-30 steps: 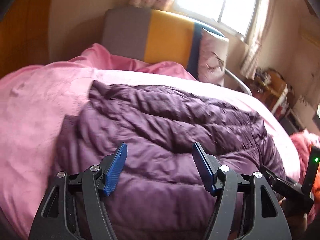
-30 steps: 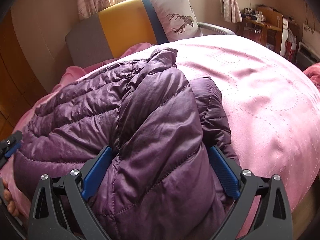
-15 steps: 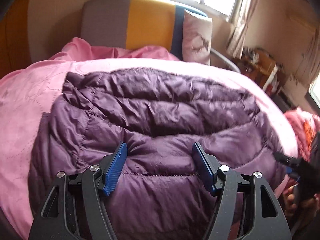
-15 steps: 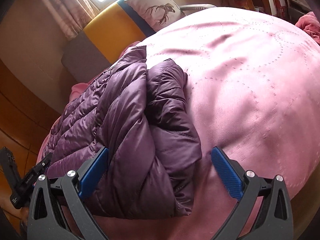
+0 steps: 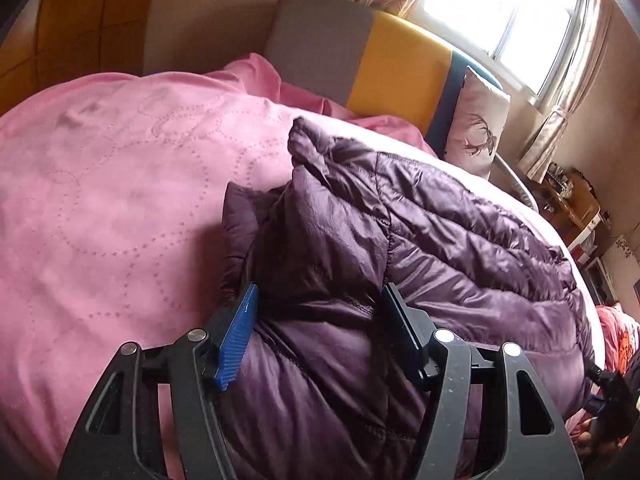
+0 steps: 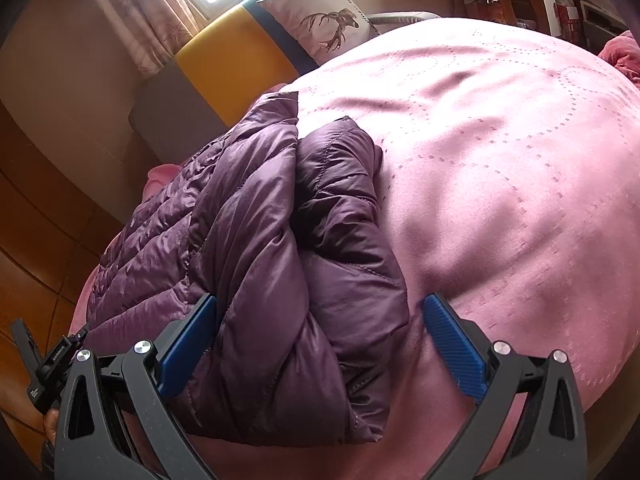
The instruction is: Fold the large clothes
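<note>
While daylight is coming through the window behind the headboard, a pink bedspread is covering the bed and carrying the purple jacket, bunched in folds. Angled down, the left gripper is closing around a jacket fold. The right gripper is sitting wide apart astride the jacket's end, its right pad clear of it.

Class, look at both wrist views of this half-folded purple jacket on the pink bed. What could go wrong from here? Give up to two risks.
1. The left gripper is closing with thick, puffy jacket between its jaws; it may pinch only the top layer, so the fold could slip apart.
2. The right gripper straddles the jacket's edge over the pink cover; closing there could catch the cover too.
</note>
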`<state>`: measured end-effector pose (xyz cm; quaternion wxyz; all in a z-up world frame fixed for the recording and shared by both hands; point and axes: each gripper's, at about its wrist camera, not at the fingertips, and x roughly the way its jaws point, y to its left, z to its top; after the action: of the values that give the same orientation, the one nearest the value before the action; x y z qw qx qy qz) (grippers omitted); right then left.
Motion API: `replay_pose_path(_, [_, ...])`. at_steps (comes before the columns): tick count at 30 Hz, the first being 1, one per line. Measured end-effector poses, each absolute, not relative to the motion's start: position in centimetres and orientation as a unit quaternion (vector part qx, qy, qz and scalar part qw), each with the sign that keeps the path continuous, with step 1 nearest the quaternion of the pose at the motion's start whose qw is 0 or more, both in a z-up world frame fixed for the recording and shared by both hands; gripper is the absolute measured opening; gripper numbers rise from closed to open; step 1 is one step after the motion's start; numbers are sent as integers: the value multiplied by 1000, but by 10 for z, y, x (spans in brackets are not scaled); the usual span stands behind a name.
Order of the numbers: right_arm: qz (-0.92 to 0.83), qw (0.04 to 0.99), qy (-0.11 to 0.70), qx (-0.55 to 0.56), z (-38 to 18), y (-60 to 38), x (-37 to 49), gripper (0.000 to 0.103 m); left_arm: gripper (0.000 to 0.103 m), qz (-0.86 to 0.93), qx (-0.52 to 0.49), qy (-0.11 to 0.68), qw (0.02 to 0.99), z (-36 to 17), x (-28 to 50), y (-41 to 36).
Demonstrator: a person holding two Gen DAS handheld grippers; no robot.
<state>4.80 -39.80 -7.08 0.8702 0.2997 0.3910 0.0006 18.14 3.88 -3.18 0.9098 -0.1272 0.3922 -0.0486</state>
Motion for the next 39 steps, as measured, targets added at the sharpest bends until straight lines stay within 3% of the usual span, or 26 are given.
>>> replay_pose_path(7, [18,864,396,310,-68,-396,52,101,62,-134,-85,356,921,8,172,-20])
replay_pose_path(14, [45,860,394,320,-66,-394,54,97,58,-222,-46,410,883,-11,186,-94])
replay_pose_path(19, [56,856,395,327,-65,-387,59,94,58,-219,-64,423,877,-23,189,-96])
replay_pose_path(21, [69,853,396,334,-65,-383,64,79,57,-229,-89,425,871,-25,190,-88])
replay_pose_path(23, [71,853,398,330,-64,-378,67,72,51,-234,-121,429,864,-26,192,-79])
replay_pose_path(25, [74,853,400,328,-62,-374,69,65,37,-229,-129,436,861,-30,194,-74])
replay_pose_path(27, [79,855,398,324,-54,-370,69,50,34,-218,-113,444,862,-34,195,-75])
replay_pose_path(29, [84,864,391,307,-40,-362,69,43,34,-215,-94,449,862,-38,195,-79])
replay_pose_path(39, [166,900,347,206,48,-279,81,33,34,-214,-81,449,864,-46,193,-85])
